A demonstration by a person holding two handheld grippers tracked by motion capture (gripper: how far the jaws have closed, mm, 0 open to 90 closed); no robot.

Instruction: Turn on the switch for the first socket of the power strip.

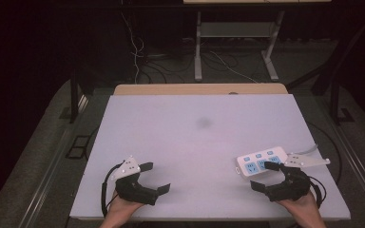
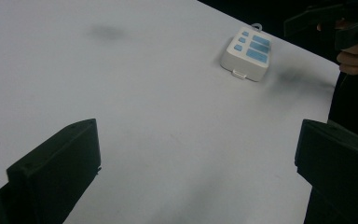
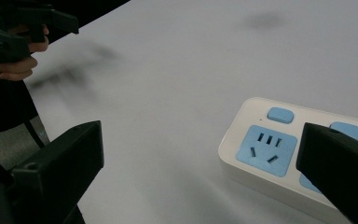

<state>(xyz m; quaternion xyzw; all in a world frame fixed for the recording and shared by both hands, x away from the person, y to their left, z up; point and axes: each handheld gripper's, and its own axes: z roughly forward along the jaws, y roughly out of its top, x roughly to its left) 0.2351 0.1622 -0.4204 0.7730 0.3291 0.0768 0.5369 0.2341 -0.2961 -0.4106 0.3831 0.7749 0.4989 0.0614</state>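
- The white plastic power strip with pale blue sockets and switches [image 1: 261, 161] lies flat on the white table board [image 1: 195, 142], at about four o'clock from the board's middle, near the right edge.
- The right gripper [image 1: 265, 176], black and two-jawed, sits just below the strip at its six o'clock. Its jaws are spread wide and released, gripping nothing; one jaw overlaps the strip's near edge in the high view, likely because the hand is lining up to take it.
- In the right gripper view the strip [image 3: 279, 149] sits toward the right-hand jaw, off-centre, so the hand probably needs to shift across before closing.
- The left gripper [image 1: 158, 177] rests at about seven o'clock, well apart from the strip, jaws also spread and empty, seemingly waiting.
- A faint grey smudge [image 1: 203, 122] marks the board near its middle.
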